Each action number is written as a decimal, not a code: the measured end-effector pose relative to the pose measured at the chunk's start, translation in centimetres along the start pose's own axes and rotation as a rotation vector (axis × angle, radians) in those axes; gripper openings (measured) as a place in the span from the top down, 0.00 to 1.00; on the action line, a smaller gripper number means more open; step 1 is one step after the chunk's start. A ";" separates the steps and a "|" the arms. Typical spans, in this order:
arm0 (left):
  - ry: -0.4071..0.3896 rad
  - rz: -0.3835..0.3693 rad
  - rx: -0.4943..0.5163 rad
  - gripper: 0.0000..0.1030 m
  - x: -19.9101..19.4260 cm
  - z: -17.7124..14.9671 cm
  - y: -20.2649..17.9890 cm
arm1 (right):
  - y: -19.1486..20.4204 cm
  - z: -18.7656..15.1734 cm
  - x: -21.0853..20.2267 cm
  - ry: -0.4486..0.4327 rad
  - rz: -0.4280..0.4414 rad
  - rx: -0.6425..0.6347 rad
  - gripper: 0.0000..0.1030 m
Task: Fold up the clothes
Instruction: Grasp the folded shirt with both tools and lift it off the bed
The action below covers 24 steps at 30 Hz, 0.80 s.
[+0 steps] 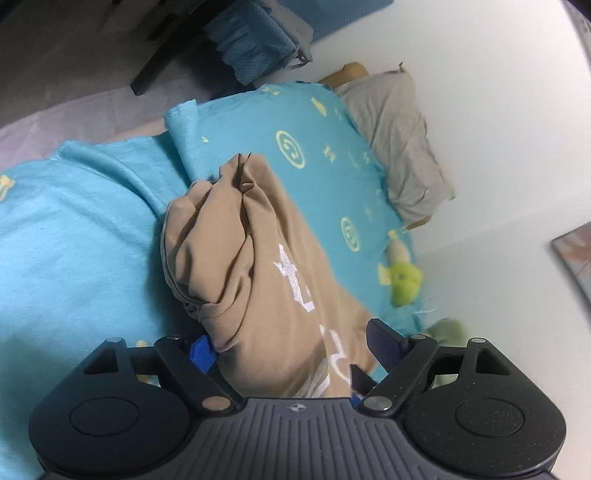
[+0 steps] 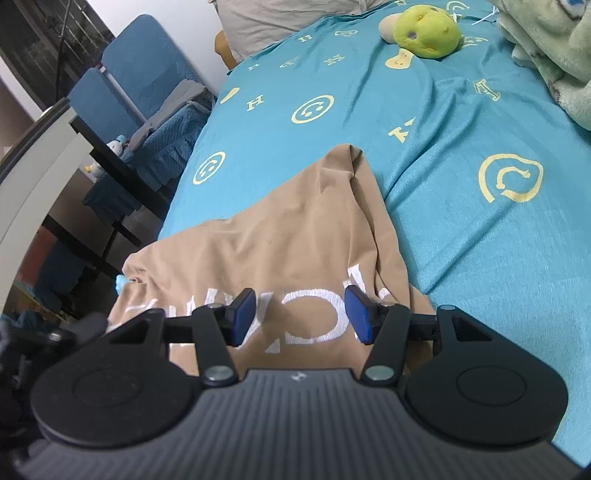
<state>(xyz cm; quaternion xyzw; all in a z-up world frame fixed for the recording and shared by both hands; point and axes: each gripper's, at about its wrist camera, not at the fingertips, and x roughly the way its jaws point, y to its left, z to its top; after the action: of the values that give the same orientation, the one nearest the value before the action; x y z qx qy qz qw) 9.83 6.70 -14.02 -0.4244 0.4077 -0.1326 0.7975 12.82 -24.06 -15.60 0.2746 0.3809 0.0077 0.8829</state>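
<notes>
Left wrist view has my left gripper [image 1: 291,349] spread wide around the bunched tan cotton shirt with white lettering [image 1: 240,254] on the turquoise smiley-print bedspread [image 1: 74,229], right gripper [image 2: 301,315] open above it too.

1 tan garment [image 2: 280,236] lies on 1 bed [image 2: 461,229], with 1 green plush toy [image 2: 424,31], 1 grey pillow [image 1: 399,140], 2 blue chairs [image 2: 144,70] beside.

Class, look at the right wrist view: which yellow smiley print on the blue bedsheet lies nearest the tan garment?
The small round smiley just left of the tan garment; the others lie farther away.
</notes>
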 end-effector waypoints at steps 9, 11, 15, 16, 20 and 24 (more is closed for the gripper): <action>0.027 0.077 -0.108 0.52 1.5 0.4 2.8 | -1.0 0.3 -3.7 -0.052 0.094 0.144 0.42; 0.010 0.073 -0.093 0.60 1.3 0.2 2.5 | -1.3 0.3 -4.5 -0.063 0.115 0.176 0.28; -0.023 0.033 -0.083 0.70 0.5 0.0 1.6 | -2.8 -0.6 -5.3 -0.019 0.290 0.380 0.12; -0.029 0.019 -0.082 0.70 0.2 0.0 1.5 | -3.1 -1.1 -4.8 0.018 0.330 0.430 0.12; -0.052 -0.026 -0.088 0.73 -0.3 0.1 1.0 | -3.7 -3.0 -1.4 0.182 0.399 0.600 0.12; -0.068 -0.052 -0.098 0.75 -0.6 0.2 0.7 | -4.6 -4.0 1.1 0.219 0.338 0.699 0.13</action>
<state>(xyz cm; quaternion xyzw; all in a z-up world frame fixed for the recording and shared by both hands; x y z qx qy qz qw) 9.51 7.59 -14.20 -0.4777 0.3752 -0.1188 0.7854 9.96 -25.85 -20.81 0.6147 0.4019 0.0520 0.6767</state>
